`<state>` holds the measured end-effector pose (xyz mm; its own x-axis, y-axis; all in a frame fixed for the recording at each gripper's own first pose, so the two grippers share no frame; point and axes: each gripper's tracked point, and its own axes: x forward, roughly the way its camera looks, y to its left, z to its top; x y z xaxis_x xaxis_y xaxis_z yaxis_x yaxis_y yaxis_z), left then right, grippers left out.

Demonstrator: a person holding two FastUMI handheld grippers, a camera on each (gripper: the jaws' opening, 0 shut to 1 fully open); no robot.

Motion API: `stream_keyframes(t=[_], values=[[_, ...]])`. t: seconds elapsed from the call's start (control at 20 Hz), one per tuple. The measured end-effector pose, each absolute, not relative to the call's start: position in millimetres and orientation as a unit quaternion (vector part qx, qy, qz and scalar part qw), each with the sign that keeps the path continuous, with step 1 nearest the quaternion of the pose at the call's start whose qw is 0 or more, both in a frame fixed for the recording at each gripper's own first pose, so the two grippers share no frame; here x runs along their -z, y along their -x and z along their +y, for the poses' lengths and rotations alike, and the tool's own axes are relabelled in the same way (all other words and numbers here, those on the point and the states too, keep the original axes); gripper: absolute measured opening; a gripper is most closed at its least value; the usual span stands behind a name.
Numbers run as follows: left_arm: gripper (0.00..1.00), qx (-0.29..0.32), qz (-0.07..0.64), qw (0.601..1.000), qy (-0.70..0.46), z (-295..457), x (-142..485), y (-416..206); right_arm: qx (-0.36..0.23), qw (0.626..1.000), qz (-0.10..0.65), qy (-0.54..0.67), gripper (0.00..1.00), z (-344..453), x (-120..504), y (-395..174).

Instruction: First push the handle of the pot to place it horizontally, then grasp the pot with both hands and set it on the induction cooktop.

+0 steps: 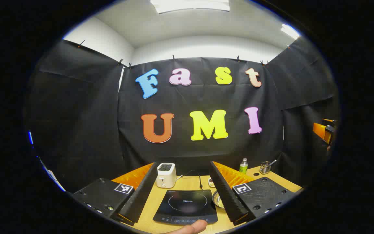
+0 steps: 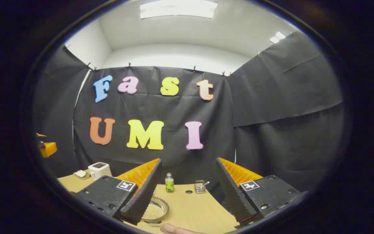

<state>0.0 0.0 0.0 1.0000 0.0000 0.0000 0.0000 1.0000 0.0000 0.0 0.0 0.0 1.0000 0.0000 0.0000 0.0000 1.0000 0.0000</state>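
The black induction cooktop (image 1: 187, 204) lies on the wooden table (image 1: 187, 184), straight ahead of my left gripper (image 1: 183, 163) and low between its fingers. That gripper is open and holds nothing. My right gripper (image 2: 188, 160) is open too, with bare tabletop (image 2: 200, 208) between its fingers. Its left finger (image 2: 143, 195) overlaps a glass bowl of pale grains (image 2: 154, 210). The orange body of the right gripper (image 1: 325, 131) shows at the far right of the left gripper view. The left gripper's orange body (image 2: 45, 148) sits at the far left of the right gripper view.
Behind the cooktop stand a white toaster (image 1: 166, 175), a green-labelled bottle (image 1: 243, 165) and a small metal holder (image 1: 265, 167). A power cable (image 1: 200, 180) runs from the cooktop's back. A person's fingertip (image 1: 190, 227) shows at the bottom edge. Black cloth walls close in the table.
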Motion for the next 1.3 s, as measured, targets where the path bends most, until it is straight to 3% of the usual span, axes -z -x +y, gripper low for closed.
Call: stream_keyframes(t=[0.5,0.95,1.05,1.1,1.25,1.3], values=[[0.96,0.011,-0.007,1.0,-0.006,-5,4,0,-0.005,0.999,-0.05,0.007,1.0,11,-25,17],[0.96,0.014,-0.018,1.0,-0.003,-5,3,11,-0.031,0.999,0.019,-0.023,0.96,25,14,-4],[0.96,0.017,-0.02,1.0,-0.001,-6,3,14,-0.051,0.998,0.032,-0.035,0.91,35,23,-7],[0.96,0.018,-0.02,1.0,-0.002,-7,4,16,-0.062,0.997,0.032,-0.038,0.82,38,24,-10],[0.96,0.025,-0.017,1.0,-0.008,-9,8,19,-0.089,0.995,0.041,-0.035,0.72,52,34,-13],[0.96,0.026,-0.017,0.999,-0.007,-9,8,20,-0.103,0.993,0.046,-0.03,0.51,60,39,-13]])
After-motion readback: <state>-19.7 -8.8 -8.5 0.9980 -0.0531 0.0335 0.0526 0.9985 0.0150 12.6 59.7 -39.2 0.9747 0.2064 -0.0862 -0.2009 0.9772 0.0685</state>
